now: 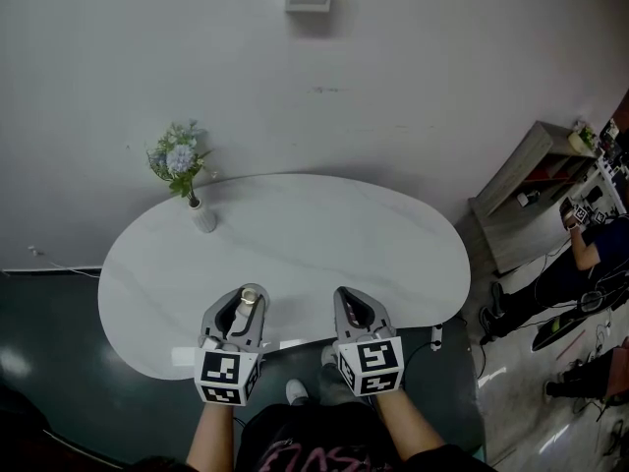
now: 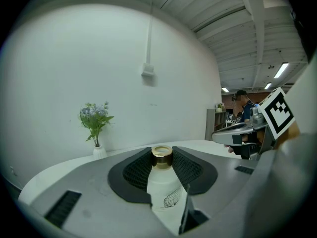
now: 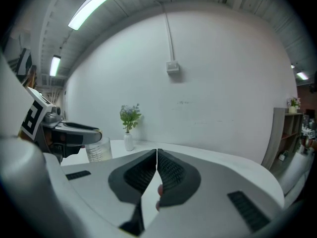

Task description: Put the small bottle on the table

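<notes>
The small bottle (image 2: 162,185) is held in the left gripper (image 2: 162,152), whose jaws are clamped on its neck just under the gold cap (image 2: 161,155). The white body hangs below the jaws, upright. The right gripper (image 3: 157,155) is closed on nothing, with only a hairline left between its jaws, and it is held just to the right of the left one.

The bottle is judged to be light and stiff, with a smooth shell that is likely to be slippery. A hold so high on the neck may let the body swing, so a slow, level lowering is called for, and the base should meet the table (image 1: 324,224) flat. The neck and shoulder, where the ribbed jaw faces can bite, are thought the safest place to hold it. The jaws are best parted only once the base is borne by the top.

The head view shows what neither gripper view gives. Both grippers are over the table's near edge, bare top lies ahead of the jaws, and a vase (image 1: 202,216) of flowers (image 1: 177,158) stands well ahead of the left gripper and to its left. In the left gripper view the bottle's base is hidden. Only in the right gripper view is the bottle seen from the side, with a pale, faintly marked body under the left jaws. Whether its base touches the top cannot be told.
</notes>
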`<state>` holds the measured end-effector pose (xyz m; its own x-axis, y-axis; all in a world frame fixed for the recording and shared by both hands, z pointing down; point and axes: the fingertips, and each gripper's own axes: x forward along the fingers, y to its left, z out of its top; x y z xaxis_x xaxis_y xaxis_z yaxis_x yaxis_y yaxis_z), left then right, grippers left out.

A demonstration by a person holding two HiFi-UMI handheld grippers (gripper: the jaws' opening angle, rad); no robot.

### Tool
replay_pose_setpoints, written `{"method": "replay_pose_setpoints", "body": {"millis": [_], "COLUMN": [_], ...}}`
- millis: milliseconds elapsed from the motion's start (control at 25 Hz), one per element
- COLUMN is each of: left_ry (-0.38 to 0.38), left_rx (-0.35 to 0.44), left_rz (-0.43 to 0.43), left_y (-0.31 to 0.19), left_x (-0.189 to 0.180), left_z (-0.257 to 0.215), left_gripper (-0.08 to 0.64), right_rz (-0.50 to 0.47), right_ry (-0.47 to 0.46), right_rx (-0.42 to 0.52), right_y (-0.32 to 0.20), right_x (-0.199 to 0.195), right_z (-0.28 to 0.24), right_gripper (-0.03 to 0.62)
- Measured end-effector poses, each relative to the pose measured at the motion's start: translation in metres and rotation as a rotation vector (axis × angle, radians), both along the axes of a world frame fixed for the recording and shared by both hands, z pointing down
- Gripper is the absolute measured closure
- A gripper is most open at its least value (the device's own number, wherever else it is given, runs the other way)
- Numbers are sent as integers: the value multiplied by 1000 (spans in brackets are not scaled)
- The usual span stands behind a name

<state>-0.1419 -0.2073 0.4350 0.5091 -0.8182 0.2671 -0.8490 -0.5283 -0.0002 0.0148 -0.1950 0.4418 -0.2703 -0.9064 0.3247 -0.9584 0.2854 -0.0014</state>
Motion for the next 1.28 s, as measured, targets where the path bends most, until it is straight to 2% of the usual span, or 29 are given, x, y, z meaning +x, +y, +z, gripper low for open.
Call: {"method": "replay_pose_setpoints", "body": {"millis": [560,1280], "left_ry": [-14,-38], "left_rx": [-40,-140], "left_rz": [-9,-34], "left_y": [-23,-33], "left_x": [11,19], "left_z": [21,83], "left_gripper": [427,426], "right_rz": [-34,-85], "right_ry": [-10,-15], "right_rx": [-63,-159], "right_y": [-23,-29], "right_x": [1,-1], "right_z": [23,74], "right_gripper": [525,525]}}
